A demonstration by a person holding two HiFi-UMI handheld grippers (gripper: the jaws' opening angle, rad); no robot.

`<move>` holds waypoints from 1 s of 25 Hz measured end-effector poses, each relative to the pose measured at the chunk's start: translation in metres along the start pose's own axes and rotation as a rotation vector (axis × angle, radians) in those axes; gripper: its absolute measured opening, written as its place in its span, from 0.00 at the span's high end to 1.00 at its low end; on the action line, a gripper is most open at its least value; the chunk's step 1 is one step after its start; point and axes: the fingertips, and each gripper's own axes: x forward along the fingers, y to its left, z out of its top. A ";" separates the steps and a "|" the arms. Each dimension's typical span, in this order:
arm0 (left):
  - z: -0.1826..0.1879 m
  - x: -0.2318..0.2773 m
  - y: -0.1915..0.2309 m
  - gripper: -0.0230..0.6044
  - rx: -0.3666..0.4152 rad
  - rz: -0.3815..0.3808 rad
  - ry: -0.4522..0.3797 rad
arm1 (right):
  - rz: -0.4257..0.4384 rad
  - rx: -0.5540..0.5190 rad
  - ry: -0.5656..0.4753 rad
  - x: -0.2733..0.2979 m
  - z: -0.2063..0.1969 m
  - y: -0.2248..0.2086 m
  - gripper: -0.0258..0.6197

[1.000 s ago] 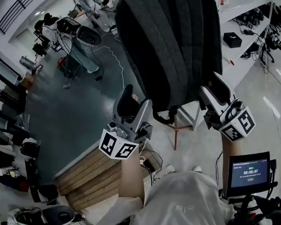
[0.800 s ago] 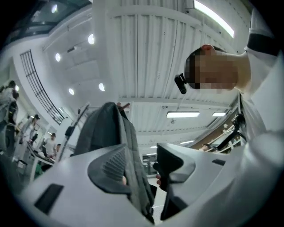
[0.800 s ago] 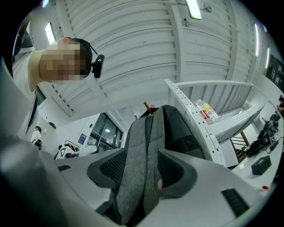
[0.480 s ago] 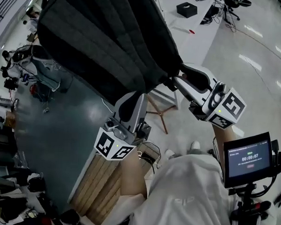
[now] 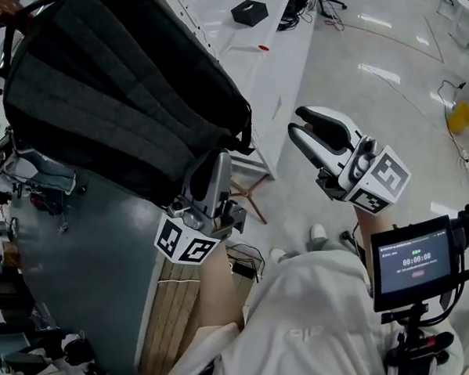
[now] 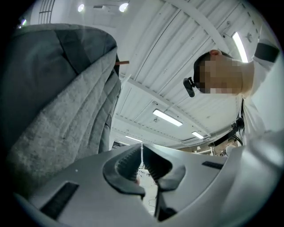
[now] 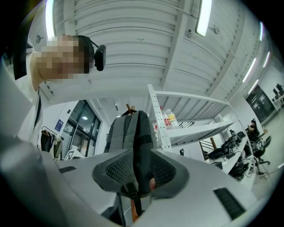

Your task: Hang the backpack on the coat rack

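The dark grey backpack [image 5: 122,91] hangs from a wooden peg of the coat rack [image 5: 5,6] at the upper left of the head view. My left gripper [image 5: 220,155] is just beside the pack's lower right edge, shut with nothing between its jaws. In the left gripper view the pack's fabric [image 6: 57,102] fills the left side, beside the shut left gripper [image 6: 143,148]. My right gripper [image 5: 294,120] hangs well clear to the right; its jaws are closing, a gap still shows, and they hold nothing. Through the right gripper [image 7: 141,153] I see the backpack [image 7: 131,133] hanging at a distance from the rack peg [image 7: 128,107].
A long white table [image 5: 249,58] with a small black box [image 5: 249,13] runs behind the pack. Wooden steps [image 5: 173,313] lie below the left gripper. A small screen on a stand [image 5: 415,263] is at the lower right. White shelving [image 7: 177,128] stands beside the rack.
Both grippers have let go of the backpack's bottom and dropped away from it. The left jaws went from open to shut and the right jaws narrowed. The pack now hangs by itself.
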 end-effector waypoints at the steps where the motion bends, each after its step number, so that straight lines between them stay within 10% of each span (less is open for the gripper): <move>1: -0.003 0.004 0.001 0.93 -0.002 -0.005 0.006 | -0.015 -0.001 0.000 -0.004 0.001 -0.005 0.76; 25: -0.040 0.041 0.009 0.93 -0.065 -0.085 0.094 | -0.140 -0.057 0.021 -0.022 0.000 -0.030 0.83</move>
